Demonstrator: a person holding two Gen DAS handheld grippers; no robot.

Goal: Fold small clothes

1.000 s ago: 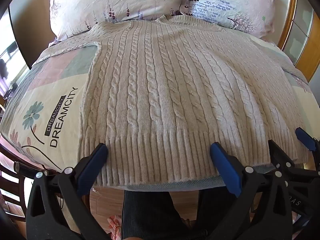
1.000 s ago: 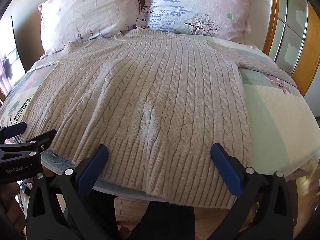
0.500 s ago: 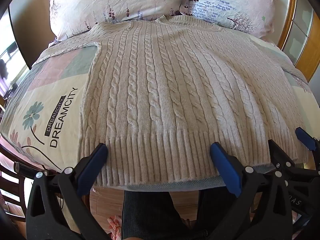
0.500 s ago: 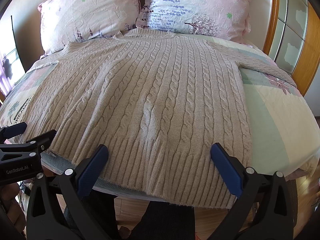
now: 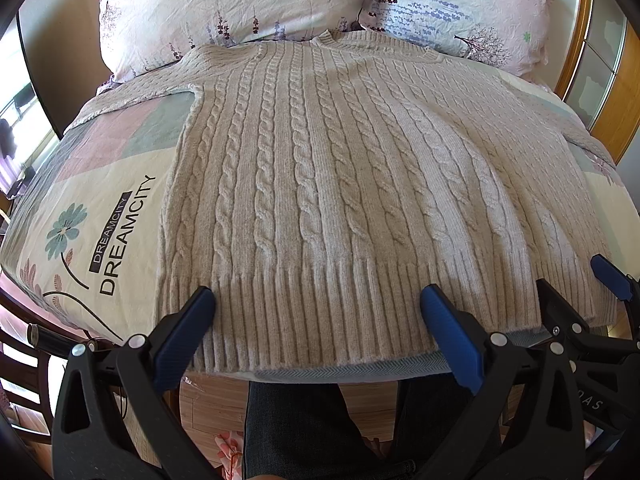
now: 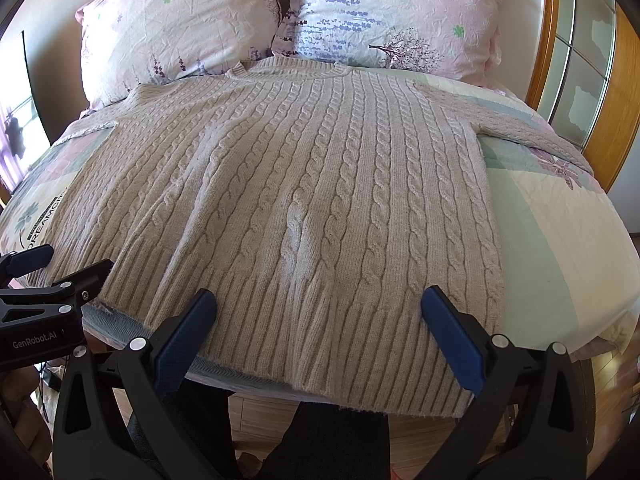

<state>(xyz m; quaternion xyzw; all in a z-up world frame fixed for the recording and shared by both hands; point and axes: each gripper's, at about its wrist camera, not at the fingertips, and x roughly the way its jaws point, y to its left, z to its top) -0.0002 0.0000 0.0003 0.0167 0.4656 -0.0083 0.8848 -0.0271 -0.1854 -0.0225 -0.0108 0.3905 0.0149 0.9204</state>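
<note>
A beige cable-knit sweater (image 5: 340, 184) lies flat and face up on the bed, collar at the pillows, ribbed hem hanging slightly over the near edge; it also shows in the right wrist view (image 6: 320, 208). Its sleeves spread out to both sides. My left gripper (image 5: 316, 300) is open, hovering over the hem's left half. My right gripper (image 6: 318, 300) is open over the hem's right half. Each gripper shows at the edge of the other's view: the right gripper (image 5: 576, 284) and the left gripper (image 6: 72, 260). Neither holds anything.
A patterned quilt (image 5: 92, 216) printed DREAMCITY covers the bed. Two floral pillows (image 6: 180, 28) (image 6: 400, 20) stand at the head. A wooden frame with glass panes (image 6: 580, 60) is at the right. The person's legs (image 5: 304, 432) and wood floor are below the near edge.
</note>
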